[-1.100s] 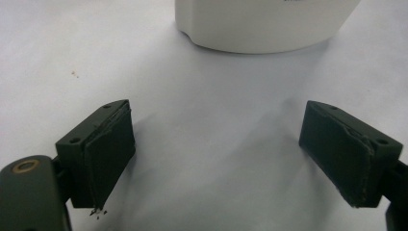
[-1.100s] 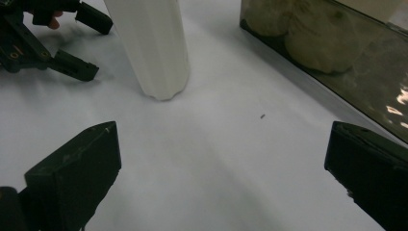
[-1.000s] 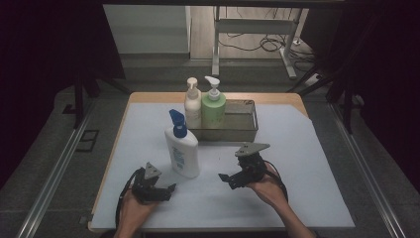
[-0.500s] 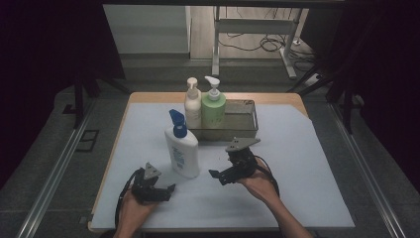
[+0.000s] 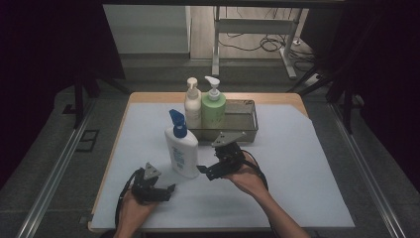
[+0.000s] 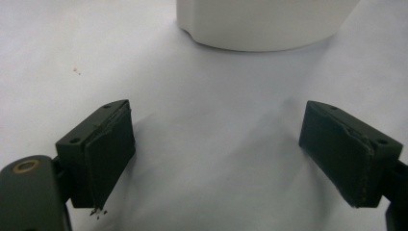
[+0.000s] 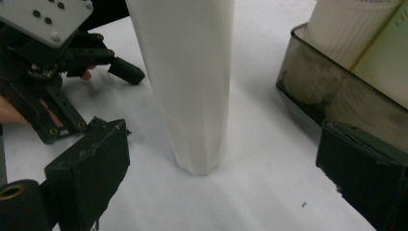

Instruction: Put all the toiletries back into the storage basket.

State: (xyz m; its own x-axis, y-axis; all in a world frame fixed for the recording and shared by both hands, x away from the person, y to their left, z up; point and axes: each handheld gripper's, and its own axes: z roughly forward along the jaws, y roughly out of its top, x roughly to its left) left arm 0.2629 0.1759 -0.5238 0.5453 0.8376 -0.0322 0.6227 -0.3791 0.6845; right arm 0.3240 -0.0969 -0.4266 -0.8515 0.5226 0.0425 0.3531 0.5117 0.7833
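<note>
— Two pairs of tongs, one bottle to take: our white lotion bottle with the blue pump point(image 5: 181, 148) stands upright on the white table point(image 5: 297, 168), just in front of the dark tray point(image 5: 250, 118) that holds the cream pump bottle point(image 5: 192, 105) and the green pump bottle point(image 5: 213, 105).

— What worries us here?

— The bottle is tall on a narrow foot. If our right tongs point(image 5: 212, 169) close on it low or off-centre, we judge it could tip, perhaps toward the tray. One right jaw also sits near the tray wall point(image 7: 308, 96) and could catch it as we close in.

— How do the right tongs stand?

— Spread wide, holding nothing; in the right gripper view the bottle's body point(image 7: 190, 86) rises between the jaws, apart from both.

— And the left?

— Our left tongs point(image 5: 161, 191) are spread wide too, empty and low over the table, with the bottle's base point(image 6: 264, 24) ahead and untouched.
</note>
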